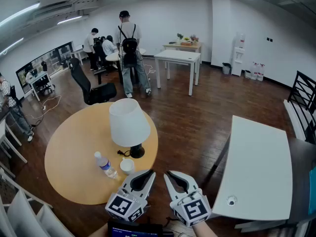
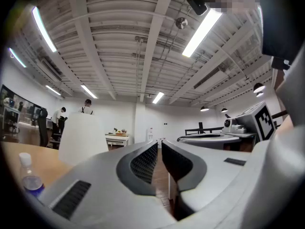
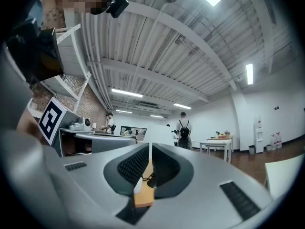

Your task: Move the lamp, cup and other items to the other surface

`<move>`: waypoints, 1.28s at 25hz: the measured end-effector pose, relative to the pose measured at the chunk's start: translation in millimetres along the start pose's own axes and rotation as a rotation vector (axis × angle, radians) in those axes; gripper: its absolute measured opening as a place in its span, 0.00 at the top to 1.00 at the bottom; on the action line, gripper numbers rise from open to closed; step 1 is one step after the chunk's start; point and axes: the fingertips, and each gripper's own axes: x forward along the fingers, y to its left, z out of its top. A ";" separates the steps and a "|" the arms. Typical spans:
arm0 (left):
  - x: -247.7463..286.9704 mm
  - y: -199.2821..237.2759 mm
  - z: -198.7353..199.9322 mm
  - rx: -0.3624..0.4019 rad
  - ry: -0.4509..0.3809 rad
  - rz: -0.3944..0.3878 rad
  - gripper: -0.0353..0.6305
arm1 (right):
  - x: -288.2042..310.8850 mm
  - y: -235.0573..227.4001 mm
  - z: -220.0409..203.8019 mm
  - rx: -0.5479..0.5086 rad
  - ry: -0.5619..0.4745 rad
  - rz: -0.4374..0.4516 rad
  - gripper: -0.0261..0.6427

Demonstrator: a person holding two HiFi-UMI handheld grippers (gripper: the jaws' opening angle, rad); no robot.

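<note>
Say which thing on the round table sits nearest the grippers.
The small white cup, just ahead of the left gripper; the water bottle and lamp stand farther off.

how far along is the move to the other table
Done: nothing; the lamp, cup and bottle all stand on the round table, none on the white table. In hand: nothing; left claw and right claw are both shut and empty, short of the items. Left: all three moves.

lamp shade (image 1: 129,122) perhaps overhanging cup (image 1: 127,166), bottle (image 1: 105,165) close, white table (image 1: 261,162) open
</note>
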 end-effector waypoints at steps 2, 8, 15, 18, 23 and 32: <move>-6.4 12.0 -3.0 -0.002 0.005 0.025 0.90 | 12.8 10.1 -3.0 0.009 -0.003 0.022 0.92; -46.4 68.0 -11.2 -0.016 0.018 0.168 0.90 | 61.1 59.7 -16.1 0.048 0.031 0.137 0.87; -106.2 144.7 -29.7 -0.003 0.005 0.354 0.90 | 122.0 122.4 -44.6 0.057 0.073 0.270 0.75; -126.9 167.4 -37.6 -0.018 0.024 0.389 0.90 | 148.2 140.1 -63.4 0.063 0.075 0.290 0.63; -156.2 203.8 -48.7 -0.027 0.030 0.427 0.90 | 185.1 163.4 -86.8 0.069 0.130 0.294 0.56; -177.0 259.9 -70.7 -0.027 0.058 0.423 0.90 | 241.8 191.9 -135.9 0.050 0.153 0.231 0.46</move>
